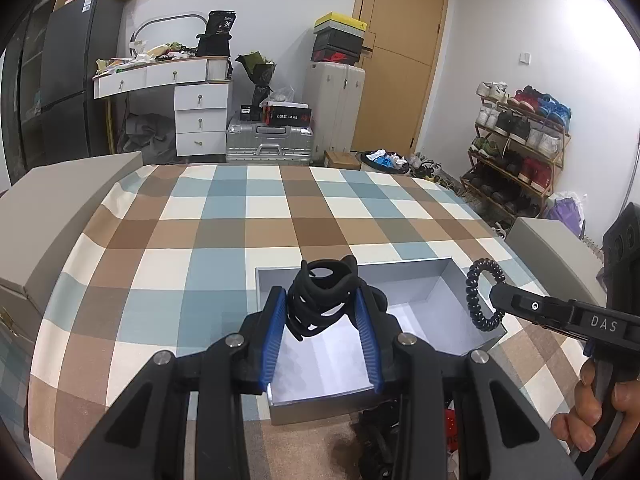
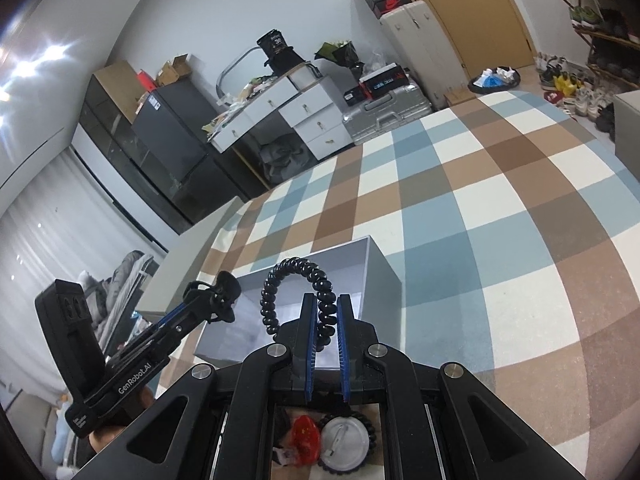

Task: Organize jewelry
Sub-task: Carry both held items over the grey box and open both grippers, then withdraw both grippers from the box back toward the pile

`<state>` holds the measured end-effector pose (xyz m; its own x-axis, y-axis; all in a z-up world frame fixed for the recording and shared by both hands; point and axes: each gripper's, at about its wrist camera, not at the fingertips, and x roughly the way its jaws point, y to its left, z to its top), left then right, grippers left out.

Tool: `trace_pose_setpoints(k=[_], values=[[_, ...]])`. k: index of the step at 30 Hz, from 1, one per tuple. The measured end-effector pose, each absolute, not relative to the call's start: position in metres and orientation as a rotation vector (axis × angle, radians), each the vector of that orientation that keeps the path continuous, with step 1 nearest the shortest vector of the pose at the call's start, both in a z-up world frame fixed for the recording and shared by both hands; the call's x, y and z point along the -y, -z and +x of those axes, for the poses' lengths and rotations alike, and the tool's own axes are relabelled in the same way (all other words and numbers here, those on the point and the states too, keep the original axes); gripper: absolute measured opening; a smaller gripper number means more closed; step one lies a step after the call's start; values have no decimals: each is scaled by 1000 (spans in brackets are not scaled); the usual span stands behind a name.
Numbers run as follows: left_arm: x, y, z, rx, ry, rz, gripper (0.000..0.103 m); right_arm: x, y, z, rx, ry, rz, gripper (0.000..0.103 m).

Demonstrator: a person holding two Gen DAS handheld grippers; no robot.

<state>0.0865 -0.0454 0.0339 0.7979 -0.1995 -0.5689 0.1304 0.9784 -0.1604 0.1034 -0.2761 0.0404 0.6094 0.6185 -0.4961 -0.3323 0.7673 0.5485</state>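
Note:
An open grey box (image 1: 436, 276) with a white floor sits on the checked cloth; it also shows in the right wrist view (image 2: 376, 276). My left gripper (image 1: 322, 300) is shut on a bundle of black hair ties (image 1: 322, 294) and holds it above the box. My right gripper (image 2: 325, 304) is shut on a black spiral hair tie (image 2: 294, 270), held over the box's right side. The right gripper (image 1: 500, 300) and spiral tie (image 1: 476, 296) show in the left wrist view. The left gripper (image 2: 216, 300) shows in the right wrist view.
A red item (image 2: 306, 438), a round silver badge (image 2: 344, 442) and another black spiral tie (image 2: 370, 428) lie on the cloth below my right gripper. Grey box lids stand at the left (image 1: 60, 204) and right (image 1: 556, 248). The checked cloth (image 1: 248, 216) stretches ahead.

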Motion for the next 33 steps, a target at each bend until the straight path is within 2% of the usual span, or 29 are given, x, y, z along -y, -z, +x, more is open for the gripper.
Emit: trace_pose_setpoints(k=[21,27,28,29,30,31,32,33], values=[[48,-26,82,-673,150,-93,29,253,-41,98,-716,-578,372,10],[46,-27,80,-684,150,-103,30,250,-47,94,-697,-605,369,14],[46,-29,80,-684,146,-103,37,251,-48,93,-695,-605,364,18],[46,-30,78,-681,142,-104,44,253,-50,90,-696,-606,355,29],[45,-32,76,-670,129,-110,64,254,-51,87,-696,-609,343,47],[44,-34,73,-657,123,-119,77,255,-52,83,-692,-615,328,55],[43,-37,69,-642,127,-131,82,256,-53,78,-684,-623,305,70],[43,-39,66,-637,133,-134,88,258,-53,73,-681,-627,274,77]])
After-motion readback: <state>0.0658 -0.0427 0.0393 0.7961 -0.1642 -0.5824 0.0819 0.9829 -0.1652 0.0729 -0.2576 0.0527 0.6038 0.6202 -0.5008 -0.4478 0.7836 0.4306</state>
